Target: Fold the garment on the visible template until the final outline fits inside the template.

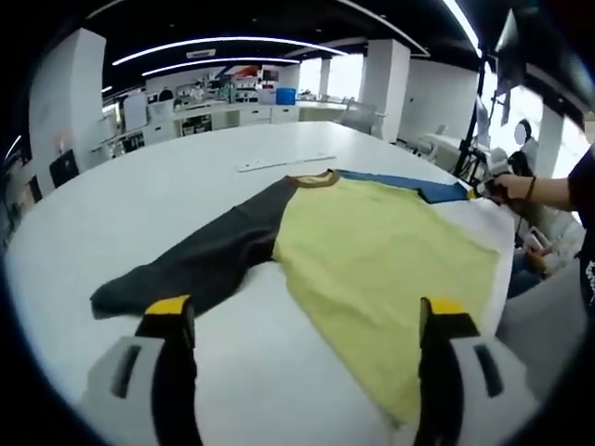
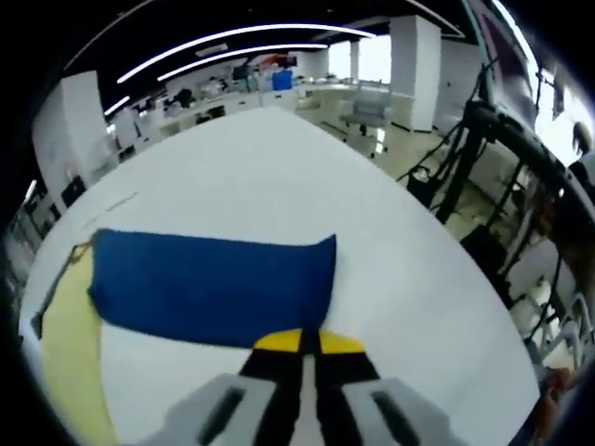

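No readable text, label, brand, number or sign appears in the left gripper view or the right gripper view; the garment [image 1: 372, 260] carries no print or logo that can be made out; the desk [image 1: 186, 186] surface bears no markings; distant background items are too blurred to read.

A broad white counter [image 1: 139, 200] carries a garment [image 1: 372, 251] spread flat ahead of the left jaws, its dark sleeve [image 1: 200, 260] reaching toward the left-hand jaw. A pale flat strip [image 1: 284, 163] lies beyond the collar.
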A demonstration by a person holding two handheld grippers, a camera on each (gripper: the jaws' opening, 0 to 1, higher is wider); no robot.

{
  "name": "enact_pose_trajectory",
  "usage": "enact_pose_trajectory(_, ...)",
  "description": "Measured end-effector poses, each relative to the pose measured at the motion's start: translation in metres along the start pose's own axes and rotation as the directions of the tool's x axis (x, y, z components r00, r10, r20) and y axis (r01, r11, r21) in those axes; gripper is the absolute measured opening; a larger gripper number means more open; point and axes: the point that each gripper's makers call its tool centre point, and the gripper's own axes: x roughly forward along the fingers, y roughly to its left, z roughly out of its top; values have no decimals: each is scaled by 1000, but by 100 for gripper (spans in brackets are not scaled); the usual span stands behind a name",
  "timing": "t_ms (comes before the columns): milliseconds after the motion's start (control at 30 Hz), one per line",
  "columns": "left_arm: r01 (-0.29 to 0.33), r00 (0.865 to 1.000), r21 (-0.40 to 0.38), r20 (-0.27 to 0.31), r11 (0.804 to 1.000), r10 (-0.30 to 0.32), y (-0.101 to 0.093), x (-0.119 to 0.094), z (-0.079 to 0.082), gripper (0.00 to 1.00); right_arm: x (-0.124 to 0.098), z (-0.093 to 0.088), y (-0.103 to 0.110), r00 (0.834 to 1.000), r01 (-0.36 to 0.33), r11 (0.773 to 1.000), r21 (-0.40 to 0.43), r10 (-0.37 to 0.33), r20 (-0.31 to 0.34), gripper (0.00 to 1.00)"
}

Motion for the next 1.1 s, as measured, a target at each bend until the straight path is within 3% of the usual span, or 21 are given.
enact_pose_trajectory(100,3,1000,6,1,1000,-3,0,-2,-1,99,-9,1,10,1000,-9,1000,-10,9,3,0)
enact_pose_trajectory(167,4,1000,4,-4,1000,-4,-1,-2,-2,99,-1,9,5,1000,-12,1000,-16,12,10,0)
enact_pose_trajectory(233,2,1000,4,-6,1000,-2,0,-3,-3,99,-16,6,19,1000,-19,999,-31,19,18,0)
enact_pose_trajectory(367,1,1000,3,-3,1000,-1,0,-4,-3,99,-12,21,21,999,-33,998,-57,35,36,0)
enact_pose_trajectory(633,22,1000,1,-7,1000,-22,-6,-8,-6,99,-24,47,58,989,-94,986,-138,109,100,0)
enact_pose_trajectory(1100,30,1000,13,-4,999,-30,-12,-18,-3,99,-20,78,111,972,-174,951,-254,207,112,0)
